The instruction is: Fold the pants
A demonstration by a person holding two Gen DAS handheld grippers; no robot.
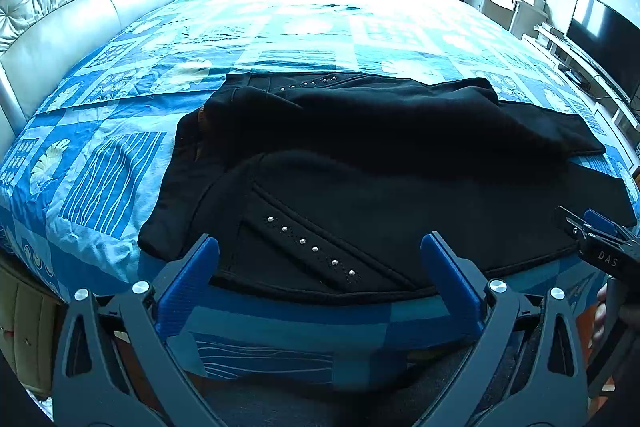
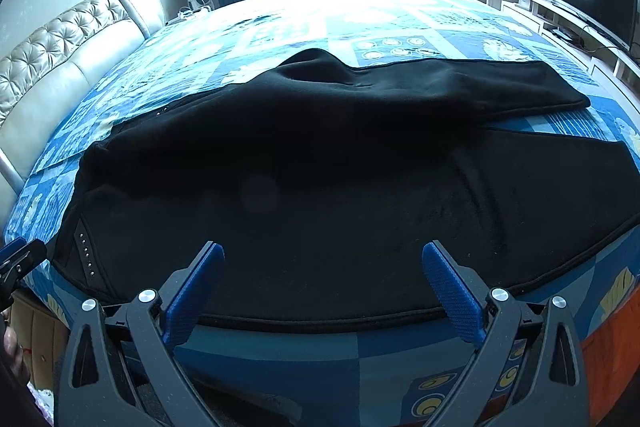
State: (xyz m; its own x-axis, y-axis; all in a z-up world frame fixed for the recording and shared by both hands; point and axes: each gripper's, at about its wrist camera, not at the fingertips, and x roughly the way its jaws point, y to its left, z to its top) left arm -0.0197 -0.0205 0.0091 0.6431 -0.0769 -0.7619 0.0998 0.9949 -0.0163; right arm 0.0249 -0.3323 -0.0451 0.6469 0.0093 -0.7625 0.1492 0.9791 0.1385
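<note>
The black pants (image 1: 400,163) lie lengthwise along the bed's (image 1: 112,163) near edge, waist just ahead of the left gripper (image 1: 320,247), legs ahead of the right gripper (image 2: 322,255), both wide and empty.

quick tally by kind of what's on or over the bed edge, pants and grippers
black pants, spread on the blue quilt: 1
hand-held grippers, both open and empty: 2 (left hand-held gripper, right hand-held gripper)
total: 3
</note>
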